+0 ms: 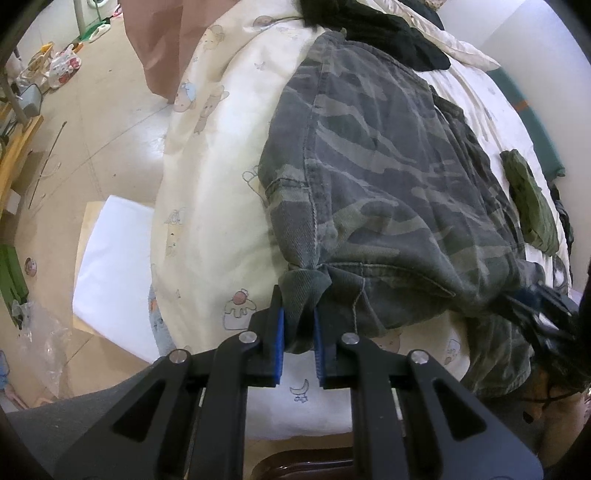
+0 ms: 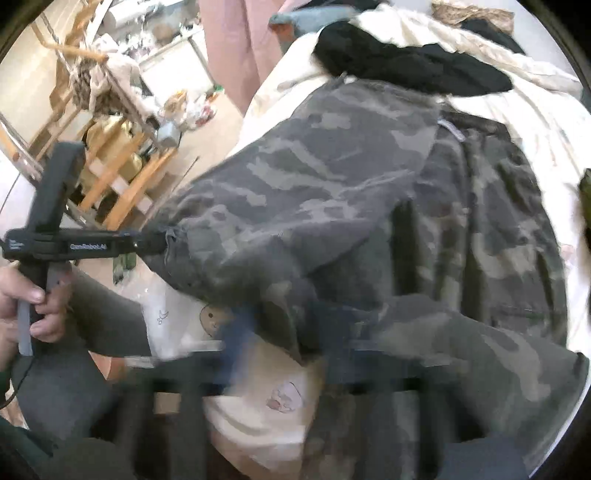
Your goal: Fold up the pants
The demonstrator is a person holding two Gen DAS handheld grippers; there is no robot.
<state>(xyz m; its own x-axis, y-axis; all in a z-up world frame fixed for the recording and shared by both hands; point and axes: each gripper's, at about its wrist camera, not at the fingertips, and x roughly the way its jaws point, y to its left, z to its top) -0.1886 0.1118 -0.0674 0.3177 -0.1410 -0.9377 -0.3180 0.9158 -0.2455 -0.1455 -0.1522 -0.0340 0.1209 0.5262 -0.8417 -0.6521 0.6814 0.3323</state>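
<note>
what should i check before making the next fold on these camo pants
1. Left gripper clamped on a bunched corner of the camo pants: ok.
2. Right gripper holding the fabric: cannot tell, that view is motion-blurred.
3. Pants lying on the cream bedsheet, not over the edge: ok.
4. Far end clear: not ok, a black garment overlaps it.
5. Olive garment clear of the pants: ok.
</note>
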